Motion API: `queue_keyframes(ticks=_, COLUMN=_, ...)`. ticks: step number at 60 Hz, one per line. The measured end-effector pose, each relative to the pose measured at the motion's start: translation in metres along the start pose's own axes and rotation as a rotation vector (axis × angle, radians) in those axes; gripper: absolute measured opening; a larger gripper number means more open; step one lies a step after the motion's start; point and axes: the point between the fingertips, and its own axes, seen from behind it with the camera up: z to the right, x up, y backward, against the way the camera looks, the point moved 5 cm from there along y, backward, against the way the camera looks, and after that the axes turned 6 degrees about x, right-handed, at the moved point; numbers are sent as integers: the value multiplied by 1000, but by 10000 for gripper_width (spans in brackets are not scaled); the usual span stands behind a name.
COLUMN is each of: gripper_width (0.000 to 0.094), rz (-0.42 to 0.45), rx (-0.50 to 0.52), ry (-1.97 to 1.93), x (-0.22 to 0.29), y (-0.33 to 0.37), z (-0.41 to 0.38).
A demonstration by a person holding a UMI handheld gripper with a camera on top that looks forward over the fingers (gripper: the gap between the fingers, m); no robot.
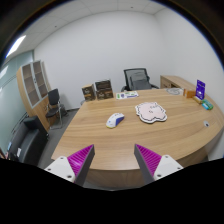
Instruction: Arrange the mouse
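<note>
Two fingers of the gripper [108, 160] show at the bottom, each w/ a purple pad [79, 158] on its inner face. They stand wide apart, nothing between them, only bare wood of the table [120, 135] under and ahead.

Mouse [115, 120], white w/ a blue-ish part, lies on the table beyond the fingers, a bit toward the left finger's side, well apart from both tips. It rests on the wood on its own, not touched by anything.

Just to the right of the mouse, approx. at the table's middle, lies a flat mouse pad [150, 111], white w/ a pink pattern and a wavy outline. Mouse is near it but not on it; a strip of wood shows between the two.

Far side of the table: a small white thing [128, 95], too small to say what. At the right end a purple upright box [200, 89] and some small items [206, 103] near it, blue/green, cannot tell more.

Behind the table stands a dark office chair [137, 79], and 2 wooden boxes or frames [97, 90] left of it by the white wall. Another dark chair [53, 103] stands at the left, close to a wooden cabinet w/ glass doors [33, 85]. Floor is grey.
</note>
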Motion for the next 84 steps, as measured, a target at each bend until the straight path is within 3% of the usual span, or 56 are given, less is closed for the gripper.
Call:
queue_keyframes(ticks=8, gripper_width=831, rz=29, rx=-39, ry=14, x=14, y=-29, z=-20)
queue_keyframes(ticks=18, gripper_width=832, rz=-16, rx=-53, ry=17, x=12, y=-99, z=-39)
queue_keyframes(ticks=22, gripper_width=830, rz=-18, rx=-33, ry=22, x=-6, y=-210, z=-54)
queue_keyframes(ticks=27, gripper_width=831, rz=-30, rx=-13, ry=30, x=-8, y=-265, z=-49)
queue_keyframes(ticks=60, gripper_width=812, rz=-94, rx=55, ry=115, x=46, y=-425, z=-8)
queue_keyframes(ticks=66, gripper_width=716, rz=-99, rx=34, ry=167, x=50, y=-442, z=-11)
queue_keyframes(ticks=71, gripper_width=530, rz=-98, rx=25, ry=192, x=50, y=-448, z=-14)
queue_keyframes(ticks=84, gripper_width=358, rz=-202, rx=-39, ry=202, x=55, y=-444, z=-20)
